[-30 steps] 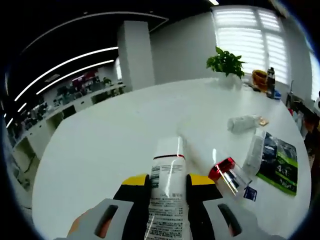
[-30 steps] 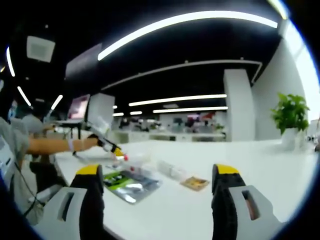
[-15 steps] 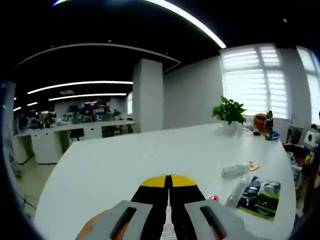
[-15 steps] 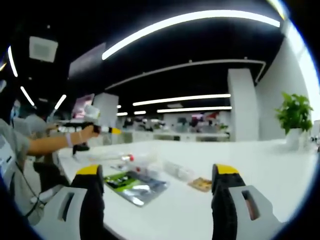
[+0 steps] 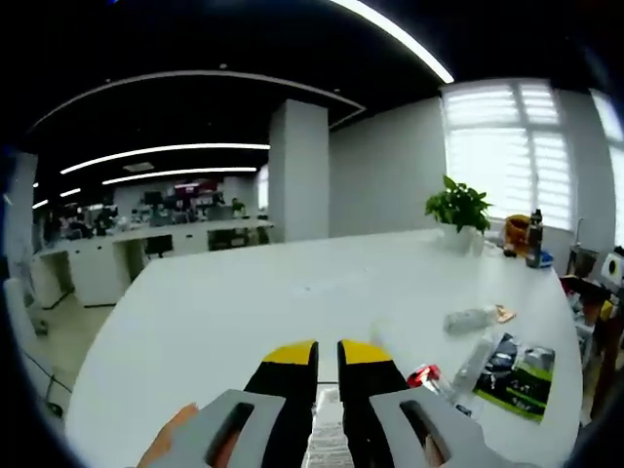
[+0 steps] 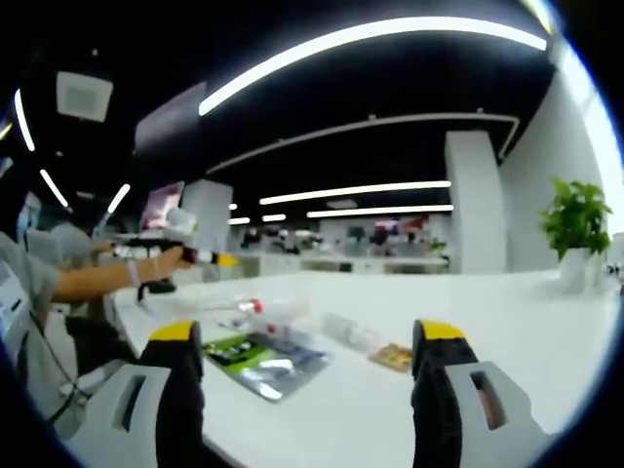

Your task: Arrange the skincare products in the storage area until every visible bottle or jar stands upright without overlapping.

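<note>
1. Our left gripper (image 5: 327,356) has lifted; its fingers, nearly closed, now pinch a white tube (image 5: 328,439), barely visible.
2. Our right gripper (image 6: 307,336) waits wide open, empty.
3. Other skincare products (image 6: 283,312) lie flat on the worktop (image 5: 244,302).

A clear bottle (image 5: 471,319) and a red-capped tube (image 5: 436,378) lie flat on the white table (image 5: 224,312).

A second ago the left tongs (image 5: 328,353) clamped a white tube with a red band, held out over the white surface (image 5: 244,302). Now their yellow-tipped jaws stand nearly together with a thin gap, and only a strip of printed white label (image 5: 327,444) shows low between them. In the right gripper view, the left tongs (image 6: 226,259) have risen from the lying products to hang level above the surface.
</note>
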Demonstrator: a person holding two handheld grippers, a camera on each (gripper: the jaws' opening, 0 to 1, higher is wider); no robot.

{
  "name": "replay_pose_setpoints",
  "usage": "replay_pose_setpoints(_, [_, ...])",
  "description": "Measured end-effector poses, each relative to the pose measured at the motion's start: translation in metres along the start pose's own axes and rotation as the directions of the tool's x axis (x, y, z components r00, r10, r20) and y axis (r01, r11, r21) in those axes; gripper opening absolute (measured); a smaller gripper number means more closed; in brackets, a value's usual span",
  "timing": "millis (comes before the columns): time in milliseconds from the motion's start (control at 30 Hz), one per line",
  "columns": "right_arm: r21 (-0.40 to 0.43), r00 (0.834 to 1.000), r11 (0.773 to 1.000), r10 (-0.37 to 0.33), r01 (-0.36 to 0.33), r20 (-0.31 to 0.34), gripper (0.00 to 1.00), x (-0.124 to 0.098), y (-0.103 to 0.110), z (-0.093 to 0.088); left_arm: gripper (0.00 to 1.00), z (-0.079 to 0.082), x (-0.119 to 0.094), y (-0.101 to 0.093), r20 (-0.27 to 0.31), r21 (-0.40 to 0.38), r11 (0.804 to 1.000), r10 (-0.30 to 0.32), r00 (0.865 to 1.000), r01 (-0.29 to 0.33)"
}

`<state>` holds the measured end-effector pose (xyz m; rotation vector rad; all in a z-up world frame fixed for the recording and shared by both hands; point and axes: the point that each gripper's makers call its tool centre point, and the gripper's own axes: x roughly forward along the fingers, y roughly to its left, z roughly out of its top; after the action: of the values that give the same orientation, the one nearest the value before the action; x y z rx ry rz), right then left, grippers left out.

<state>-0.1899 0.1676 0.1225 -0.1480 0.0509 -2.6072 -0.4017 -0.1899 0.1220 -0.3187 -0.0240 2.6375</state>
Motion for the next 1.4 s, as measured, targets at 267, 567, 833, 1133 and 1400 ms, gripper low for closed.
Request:
replay_pose_setpoints(267, [0.0, 1.0, 1.0, 0.002, -0.002, 0.008, 0.87, -0.002, -0.001, 0.001, 0.25, 0.001, 0.004, 0.003, 0.022, 0.043, 0.998, 0.034, 0.999, -0.035])
replay_pose_setpoints(567, [0.006, 1.0, 1.0, -0.005, 0.005, 0.014, 0.87, -0.004, -0.006, 0.001, 0.54, -0.011, 0.017, 0.004, -0.004, 0.09, 0.994, 0.068, 0.998, -0.068])
replay_pose_setpoints(833, [0.003, 1.0, 1.0, -0.002, 0.002, 0.017, 0.86, -0.005, -0.007, 0.001, 0.8, -0.034, 0.035, -0.003, -0.089, 0.001, 1.0, 0.009, 0.996, -0.009])
replay_pose_setpoints(1133, [0.005, 1.0, 1.0, -0.01, 0.01, 0.023, 0.85, -0.006, -0.01, 0.001, 0.8, -0.044, 0.041, -0.004, -0.112, -0.025, 1.0, 0.005, 0.994, -0.008])
replay_pose_setpoints(1400, [0.009, 1.0, 1.0, -0.007, 0.007, 0.022, 0.85, -0.006, -0.01, 0.0, 0.56, -0.05, 0.043, -0.004, -0.138, -0.091, 0.996, 0.0, 0.99, -0.013])
